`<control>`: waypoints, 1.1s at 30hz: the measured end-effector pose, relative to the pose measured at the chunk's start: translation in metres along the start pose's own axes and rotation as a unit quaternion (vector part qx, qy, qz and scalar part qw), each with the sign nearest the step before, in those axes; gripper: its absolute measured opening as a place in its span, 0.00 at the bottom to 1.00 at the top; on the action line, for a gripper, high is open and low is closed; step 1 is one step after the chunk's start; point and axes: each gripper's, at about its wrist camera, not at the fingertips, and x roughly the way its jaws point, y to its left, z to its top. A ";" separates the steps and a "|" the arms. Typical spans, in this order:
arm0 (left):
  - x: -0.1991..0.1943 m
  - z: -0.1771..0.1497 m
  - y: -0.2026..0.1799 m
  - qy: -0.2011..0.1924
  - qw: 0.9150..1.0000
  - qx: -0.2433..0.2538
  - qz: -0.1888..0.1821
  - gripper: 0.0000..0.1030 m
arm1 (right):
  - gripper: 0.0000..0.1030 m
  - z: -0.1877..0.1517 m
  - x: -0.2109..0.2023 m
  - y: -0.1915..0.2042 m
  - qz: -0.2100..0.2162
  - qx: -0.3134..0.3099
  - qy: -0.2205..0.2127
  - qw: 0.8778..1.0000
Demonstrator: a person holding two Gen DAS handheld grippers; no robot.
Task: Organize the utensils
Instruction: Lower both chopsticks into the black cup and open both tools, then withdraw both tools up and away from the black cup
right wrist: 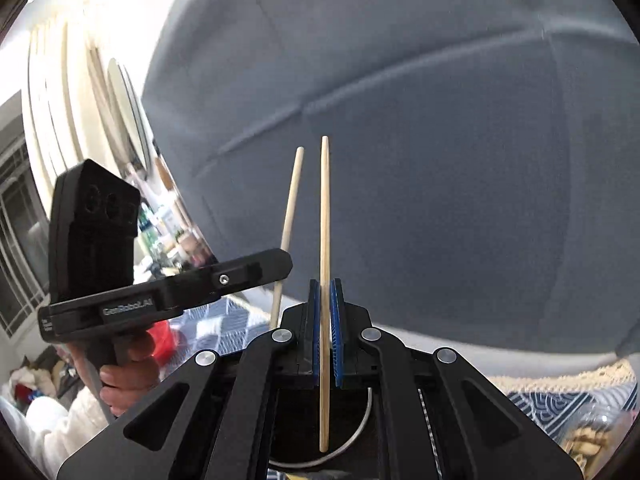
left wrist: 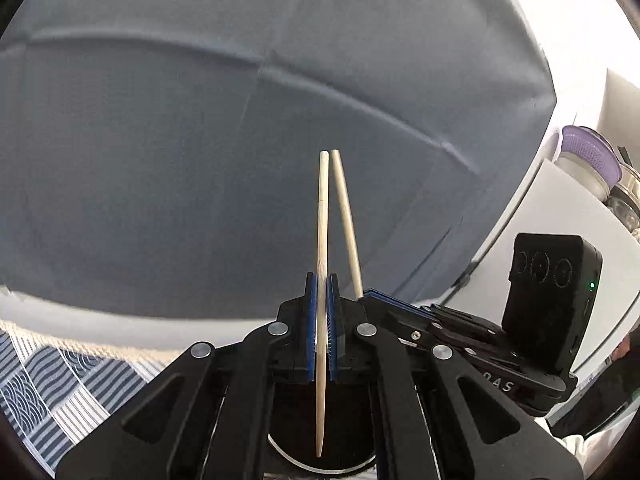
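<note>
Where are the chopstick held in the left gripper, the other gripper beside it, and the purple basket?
chopstick (left wrist: 322, 216), left wrist view, on its shaft above the blue pads.
right gripper (left wrist: 372, 294), left wrist view, at its fingertips, shut on a second chopstick (left wrist: 346, 216).
purple basket (left wrist: 591, 153), left wrist view, on its mesh side.

Your colours: pale wood against slate grey.
You see cream chopsticks (left wrist: 322, 216), blue finger pads (left wrist: 311, 332), a grey sofa (left wrist: 200, 160), a navy-and-white wave-patterned cloth (left wrist: 60, 384).
</note>
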 end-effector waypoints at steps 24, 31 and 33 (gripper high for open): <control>-0.141 -0.026 -0.030 -0.025 0.984 0.023 0.173 0.94 | 0.74 -0.018 -0.106 0.088 -0.071 -0.083 -0.002 0.994; -0.181 -0.053 -0.023 -0.011 0.976 -0.004 0.217 0.94 | 0.82 -0.030 -0.115 0.118 -0.066 -0.076 0.012 0.995; -0.190 -0.061 -0.022 -0.004 0.971 -0.008 0.240 0.94 | 0.83 -0.036 -0.119 0.123 -0.066 -0.075 0.018 0.995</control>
